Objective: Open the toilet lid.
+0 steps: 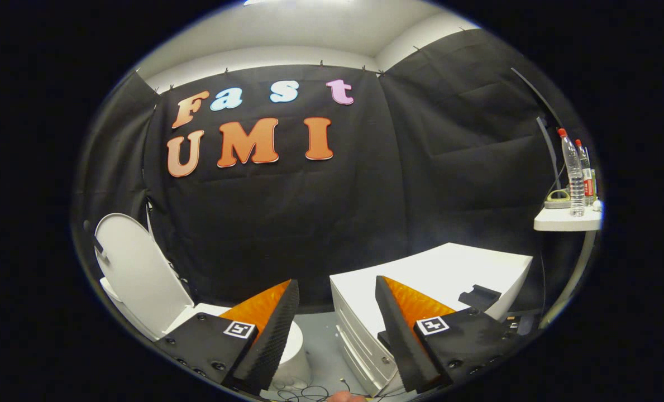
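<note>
Spread, empty tongs (336, 290) ahead of white toilet lid (139, 273), upright, fully raised.

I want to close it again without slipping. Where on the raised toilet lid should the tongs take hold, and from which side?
Probably the free top edge of the toilet lid. It stands upright and leans back toward the black cloth, hinged low at the bowl, so its rounded rim is thin and reachable. Come from the front, one finger on each face. The tongs are open and empty now, with the lid off to their left.
</note>
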